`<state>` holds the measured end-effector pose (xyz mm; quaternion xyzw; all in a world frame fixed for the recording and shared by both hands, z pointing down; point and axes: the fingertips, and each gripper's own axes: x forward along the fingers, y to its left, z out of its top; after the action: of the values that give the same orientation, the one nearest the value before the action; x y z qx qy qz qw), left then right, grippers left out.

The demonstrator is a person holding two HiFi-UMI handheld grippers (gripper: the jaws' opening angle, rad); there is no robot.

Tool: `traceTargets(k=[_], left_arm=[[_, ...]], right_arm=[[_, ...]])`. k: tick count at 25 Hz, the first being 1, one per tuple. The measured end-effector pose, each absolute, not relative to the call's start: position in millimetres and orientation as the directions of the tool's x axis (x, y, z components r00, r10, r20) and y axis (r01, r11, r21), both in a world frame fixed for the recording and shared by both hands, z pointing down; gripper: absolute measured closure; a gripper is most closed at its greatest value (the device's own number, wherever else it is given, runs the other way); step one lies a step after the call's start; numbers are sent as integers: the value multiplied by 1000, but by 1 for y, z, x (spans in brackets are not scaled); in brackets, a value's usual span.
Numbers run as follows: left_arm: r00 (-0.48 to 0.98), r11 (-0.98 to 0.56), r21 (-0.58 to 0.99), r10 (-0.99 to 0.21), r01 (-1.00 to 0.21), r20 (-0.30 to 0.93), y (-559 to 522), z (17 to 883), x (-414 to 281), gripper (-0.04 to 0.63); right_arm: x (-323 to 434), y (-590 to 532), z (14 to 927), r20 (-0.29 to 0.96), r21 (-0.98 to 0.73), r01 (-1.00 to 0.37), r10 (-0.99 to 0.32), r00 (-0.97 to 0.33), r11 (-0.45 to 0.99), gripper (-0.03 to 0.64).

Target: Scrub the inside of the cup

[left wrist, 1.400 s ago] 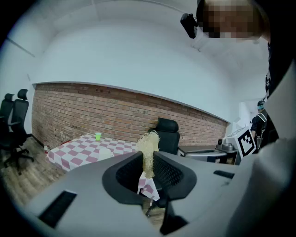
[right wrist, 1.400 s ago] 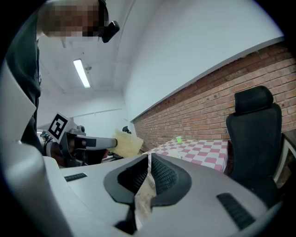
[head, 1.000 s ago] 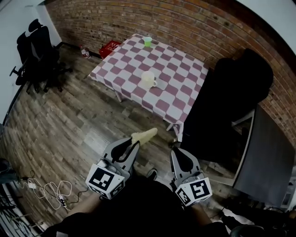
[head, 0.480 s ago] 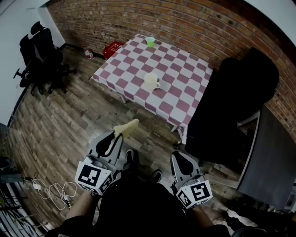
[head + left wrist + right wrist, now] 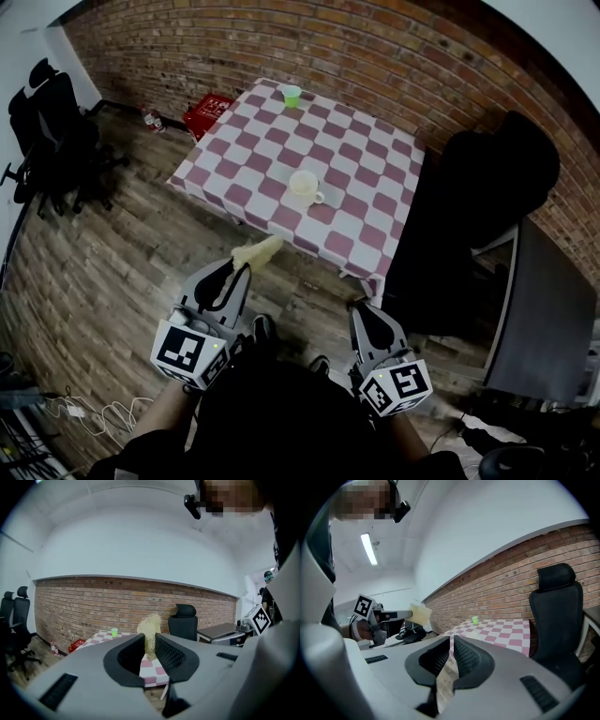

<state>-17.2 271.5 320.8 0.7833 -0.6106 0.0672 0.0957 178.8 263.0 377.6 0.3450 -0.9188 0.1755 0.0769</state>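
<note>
1. Head view: we see the cup (image 5: 305, 185) mid-table (image 5: 356, 155), well apart from our left gripper (image 5: 240, 269), near left, and right gripper (image 5: 360, 306), near right.
2. Left gripper view: its jaws clamp a fibrous scrubber (image 5: 151, 629).
3. Right gripper view: jaws closed together, nothing between.

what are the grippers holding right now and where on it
The left gripper pinches a pale yellow fibrous scrubber by its near end; the rest sticks out past the fingers. The right gripper is shut on nothing.
</note>
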Motion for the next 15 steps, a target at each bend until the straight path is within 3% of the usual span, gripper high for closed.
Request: traceTargets(k=[5,11,15], left_arm=[[341,-344,32,-908,-939,242,230,322,-63,523],[418,-423,-1,-895,-906,155,187,321,-101,523],[452,-478,-152,-874,-865,176,151,324,-115,523]], right_arm=[[118,233,379,295,-246,-715,-652,-698,654,571],[72,214,389,335,-242,-761,-684,-647,602,571],[64,200,396,373,-230,-785,-693,-617,575,571]])
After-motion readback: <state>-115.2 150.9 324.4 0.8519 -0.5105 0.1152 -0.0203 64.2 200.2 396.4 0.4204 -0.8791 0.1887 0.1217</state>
